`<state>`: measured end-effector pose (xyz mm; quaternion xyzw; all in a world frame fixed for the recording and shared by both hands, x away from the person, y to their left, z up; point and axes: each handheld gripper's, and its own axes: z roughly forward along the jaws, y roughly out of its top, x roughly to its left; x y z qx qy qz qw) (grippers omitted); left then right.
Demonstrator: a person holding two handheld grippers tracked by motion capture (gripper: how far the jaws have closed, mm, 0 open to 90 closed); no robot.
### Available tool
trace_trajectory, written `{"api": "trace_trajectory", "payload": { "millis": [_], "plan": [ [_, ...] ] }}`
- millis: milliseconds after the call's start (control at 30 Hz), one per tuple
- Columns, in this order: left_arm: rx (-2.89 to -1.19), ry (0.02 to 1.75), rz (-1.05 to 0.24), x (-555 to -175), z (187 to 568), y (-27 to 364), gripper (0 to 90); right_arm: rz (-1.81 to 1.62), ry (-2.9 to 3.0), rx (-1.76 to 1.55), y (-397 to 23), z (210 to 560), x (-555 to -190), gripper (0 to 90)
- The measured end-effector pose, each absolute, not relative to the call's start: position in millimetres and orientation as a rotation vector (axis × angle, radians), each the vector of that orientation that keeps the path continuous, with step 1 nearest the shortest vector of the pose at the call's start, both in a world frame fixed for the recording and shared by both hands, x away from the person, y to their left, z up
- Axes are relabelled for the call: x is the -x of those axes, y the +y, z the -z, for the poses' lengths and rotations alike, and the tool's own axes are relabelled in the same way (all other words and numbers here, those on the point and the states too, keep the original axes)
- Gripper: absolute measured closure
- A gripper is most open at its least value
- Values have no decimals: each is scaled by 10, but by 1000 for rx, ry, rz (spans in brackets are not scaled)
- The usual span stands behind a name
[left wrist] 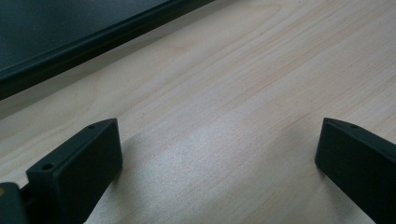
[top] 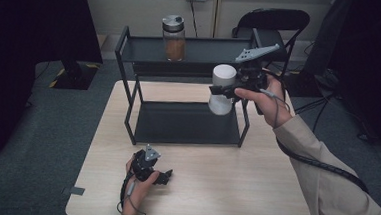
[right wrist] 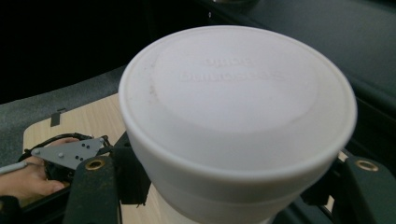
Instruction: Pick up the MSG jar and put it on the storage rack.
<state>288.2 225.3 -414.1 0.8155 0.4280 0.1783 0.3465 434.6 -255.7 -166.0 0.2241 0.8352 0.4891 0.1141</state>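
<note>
One jar (top: 173, 38) on rack (top: 131, 54)

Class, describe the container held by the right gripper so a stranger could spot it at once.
Find the black two-tier shelf rack on the wooden table. At its right end, the right gripper holds a white cylindrical container in the air. Unlike the clear jar with brown contents on the top shelf, it is opaque and all white.

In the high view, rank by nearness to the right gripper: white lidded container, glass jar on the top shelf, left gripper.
1. White lidded container: held in the right gripper.
2. Glass jar with grey lid: top shelf, behind-left.
3. Left gripper: table's near edge.
</note>
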Motion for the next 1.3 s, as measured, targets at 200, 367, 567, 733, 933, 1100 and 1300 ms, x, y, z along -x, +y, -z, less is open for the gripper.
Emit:
{"api": "trace_trajectory", "payload": {
  "millis": [200, 367, 567, 733, 933, 1100, 1300],
  "plan": [
    [-2114, 1111, -463, -2880, 4143, 2253, 0, -1421, 2442, -653, -2537, 1444, -4366, 342],
    [-2114, 1111, -463, -2881, 4143, 2253, 0, -1434, 2429, -660, -2533, 1294, -4391, 342],
    [-2114, 1111, -463, -2881, 4143, 2253, 0, -1431, 2413, -656, -2493, 1112, -4413, 342],
    [-2114, 1111, -463, -2880, 4144, 2253, 0, -1410, 2412, -647, -2432, 967, -4444, 341],
    [-2114, 1110, -463, -2881, 4144, 2253, 0, -1413, 2406, -649, -2377, 841, -4477, 341],
    [-2114, 1110, -463, -2881, 4144, 2253, 0, -1426, 2395, -651, -2353, 747, -4505, 341],
    [-2113, 1110, -463, -2880, 4145, 2254, 0, -1431, 2381, -659, -2315, 638, -4550, 340]
  ]
}}
